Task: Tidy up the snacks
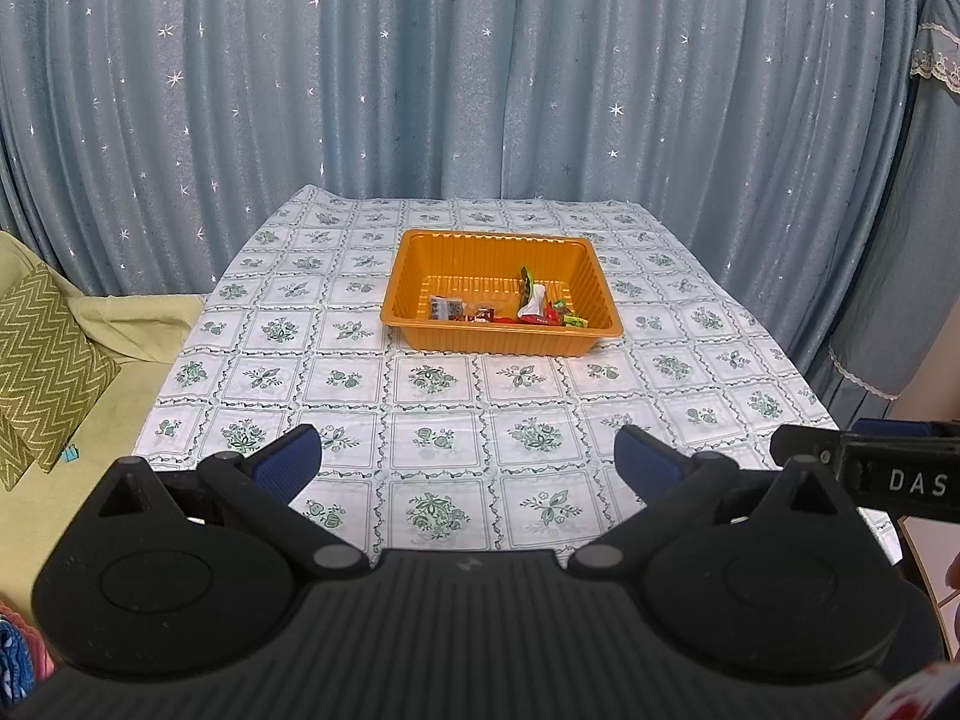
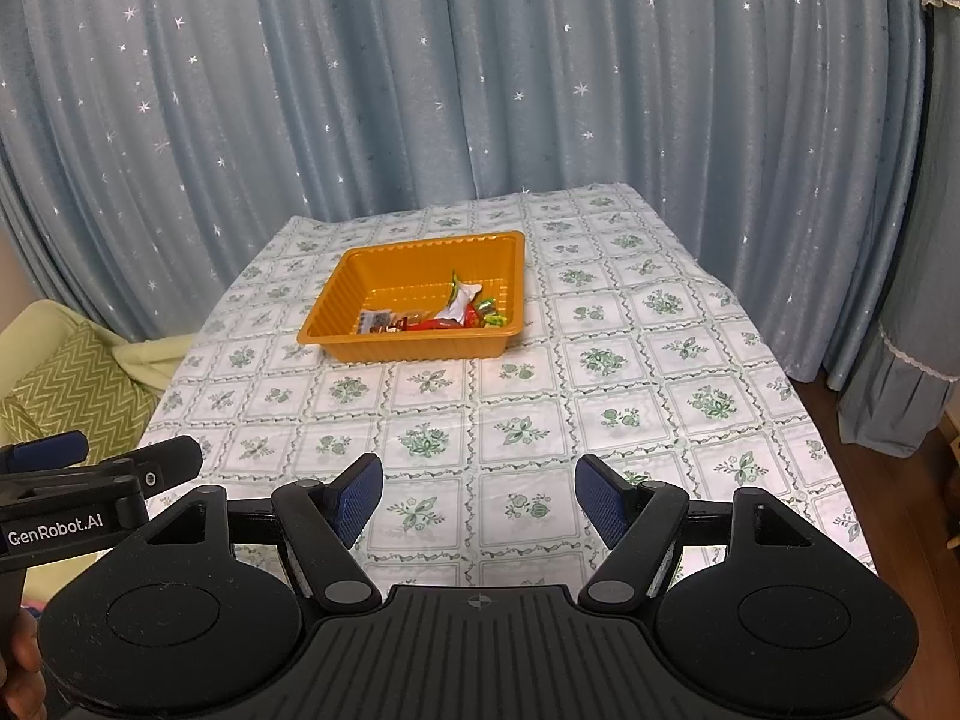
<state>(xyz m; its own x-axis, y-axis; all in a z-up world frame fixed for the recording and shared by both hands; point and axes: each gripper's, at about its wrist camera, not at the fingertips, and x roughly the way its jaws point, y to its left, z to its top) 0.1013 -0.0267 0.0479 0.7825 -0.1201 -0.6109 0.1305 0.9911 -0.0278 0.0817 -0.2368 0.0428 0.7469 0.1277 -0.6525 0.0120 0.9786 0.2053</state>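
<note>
Tablecloth (image 1: 432, 384) with a green floral check covers the table, and on its far half sits the orange tray (image 1: 480, 343), ribbed along its walls. Small wrapped snacks (image 1: 528, 306) lie inside it, gathered toward the near wall and the right half of the floor; among them are a dark packet, red and green wrappers, and a white one that leans upright. The cloth between the tray and both tools is bare, with nothing in the path.

The left gripper (image 1: 468, 459) hangs over the near edge of the table, its blue-padded fingers (image 1: 288, 459) spread wide with nothing between them. The right gripper (image 2: 479, 495) hangs beside it, fingers likewise well apart and empty. Each tool shows at the edge of the other's view.

Blue curtains (image 1: 420, 90) with small white stars close the background just behind the table's far edge. To the left stands a pale green sofa (image 1: 120, 324) carrying a zigzag-patterned cushion (image 1: 42, 354), just beside the table.
</note>
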